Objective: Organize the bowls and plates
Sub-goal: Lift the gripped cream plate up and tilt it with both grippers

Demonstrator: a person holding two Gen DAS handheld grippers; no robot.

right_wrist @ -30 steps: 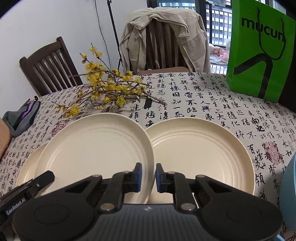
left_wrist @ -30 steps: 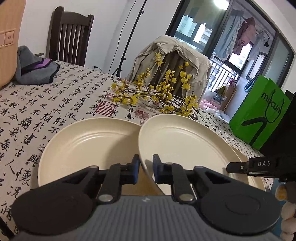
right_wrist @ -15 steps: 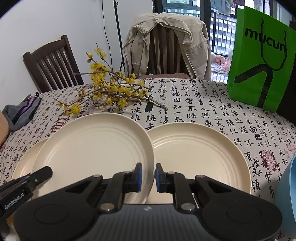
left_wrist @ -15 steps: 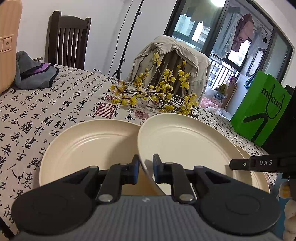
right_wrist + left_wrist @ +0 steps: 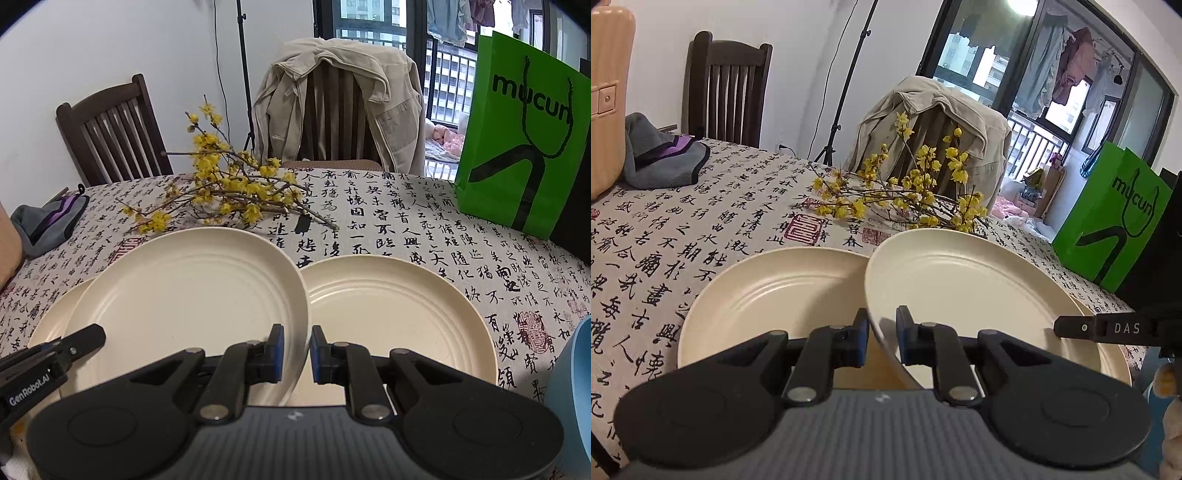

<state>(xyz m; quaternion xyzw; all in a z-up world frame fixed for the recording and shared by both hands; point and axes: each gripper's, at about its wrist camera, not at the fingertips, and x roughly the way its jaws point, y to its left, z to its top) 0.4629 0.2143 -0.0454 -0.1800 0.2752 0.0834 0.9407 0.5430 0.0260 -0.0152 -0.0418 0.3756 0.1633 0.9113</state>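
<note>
We hold one lifted plate by its rim, left gripper and right gripper both clamped; barely moved since earlier, it overlaps two plates lying on the table; stacking seems next.

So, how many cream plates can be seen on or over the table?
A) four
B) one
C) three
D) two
C: the right wrist view shows the lifted plate pinched at its rim by both the left gripper and the right gripper, the right plate flat beside it, and the left plate partly hidden under it.
</note>
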